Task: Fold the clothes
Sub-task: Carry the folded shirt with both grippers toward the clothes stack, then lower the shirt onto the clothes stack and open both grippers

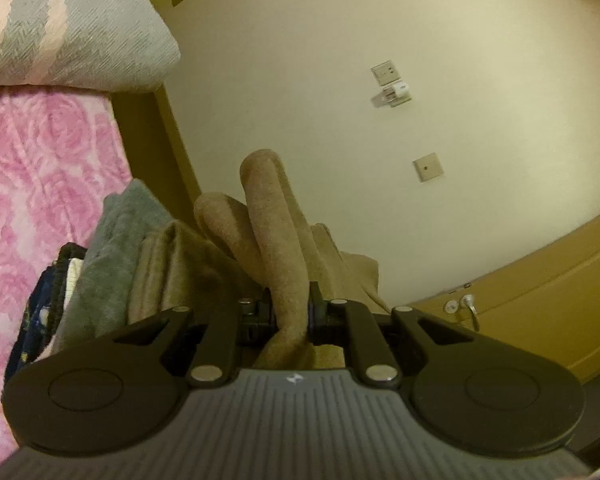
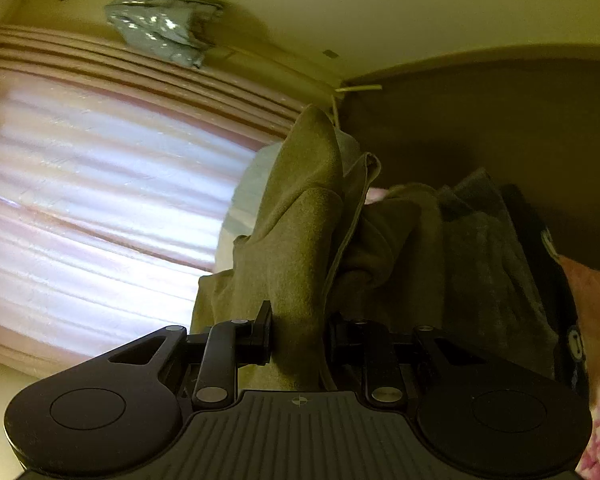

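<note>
Tan fleece garment (image 1: 276, 248) stands up between both pairs of jaws: left gripper (image 1: 292, 312) and right gripper (image 2: 298, 332) each clamp a bunched fold, its length running straight ahead.

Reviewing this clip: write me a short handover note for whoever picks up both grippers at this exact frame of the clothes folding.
Left gripper: shut on a bunched fold of the tan garment.
Right gripper: shut on another part of the same tan garment.
Things: the garment hangs lifted between the two grippers. A grey cloth and a dark printed item lie bunched beside it on the pink floral bedcover.
Done: both grips taken, garment raised.
Left: spread it flat, fold it, probably then the grey and dark pieces, which look unfolded.
</note>
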Action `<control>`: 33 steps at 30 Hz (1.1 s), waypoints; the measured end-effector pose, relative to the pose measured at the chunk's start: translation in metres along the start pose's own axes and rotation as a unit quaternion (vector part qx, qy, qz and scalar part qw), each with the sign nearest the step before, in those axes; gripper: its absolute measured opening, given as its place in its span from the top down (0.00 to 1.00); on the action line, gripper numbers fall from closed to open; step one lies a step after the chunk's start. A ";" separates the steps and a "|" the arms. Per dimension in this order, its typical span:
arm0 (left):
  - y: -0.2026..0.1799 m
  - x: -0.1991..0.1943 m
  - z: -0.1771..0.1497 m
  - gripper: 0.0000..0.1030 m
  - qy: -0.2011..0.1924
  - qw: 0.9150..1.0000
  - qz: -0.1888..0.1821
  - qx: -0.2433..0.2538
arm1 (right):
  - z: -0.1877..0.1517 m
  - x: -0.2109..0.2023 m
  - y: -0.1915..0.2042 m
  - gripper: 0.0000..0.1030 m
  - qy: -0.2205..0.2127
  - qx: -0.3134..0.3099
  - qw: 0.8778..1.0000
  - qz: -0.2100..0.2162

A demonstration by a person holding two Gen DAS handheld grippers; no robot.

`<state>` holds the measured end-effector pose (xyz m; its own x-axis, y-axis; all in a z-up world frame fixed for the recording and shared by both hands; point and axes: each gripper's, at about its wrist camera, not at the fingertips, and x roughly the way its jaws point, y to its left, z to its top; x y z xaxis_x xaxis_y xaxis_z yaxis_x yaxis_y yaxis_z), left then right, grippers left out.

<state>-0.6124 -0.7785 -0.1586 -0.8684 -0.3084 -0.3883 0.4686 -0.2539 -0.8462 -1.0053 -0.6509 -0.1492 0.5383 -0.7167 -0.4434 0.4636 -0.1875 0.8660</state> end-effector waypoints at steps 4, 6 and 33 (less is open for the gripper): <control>0.018 0.010 -0.003 0.89 0.011 1.000 0.021 0.003 | 0.002 0.008 -0.019 0.77 0.002 0.009 1.000 -0.013; 0.022 0.012 -0.006 0.88 0.008 1.000 0.028 0.009 | 0.000 0.009 -0.023 0.77 -0.005 0.003 1.000 -0.018; -0.092 0.029 -0.080 0.92 0.024 0.947 0.140 0.288 | -0.139 0.008 0.075 0.77 -0.136 -0.397 0.868 -0.265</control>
<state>-0.6931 -0.6910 -0.1210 -0.6967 -0.3987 -0.5963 0.6805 -0.6305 -0.3735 -0.8684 -0.5776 -0.1197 -0.0344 -0.8233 -0.5665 0.9926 -0.0944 0.0769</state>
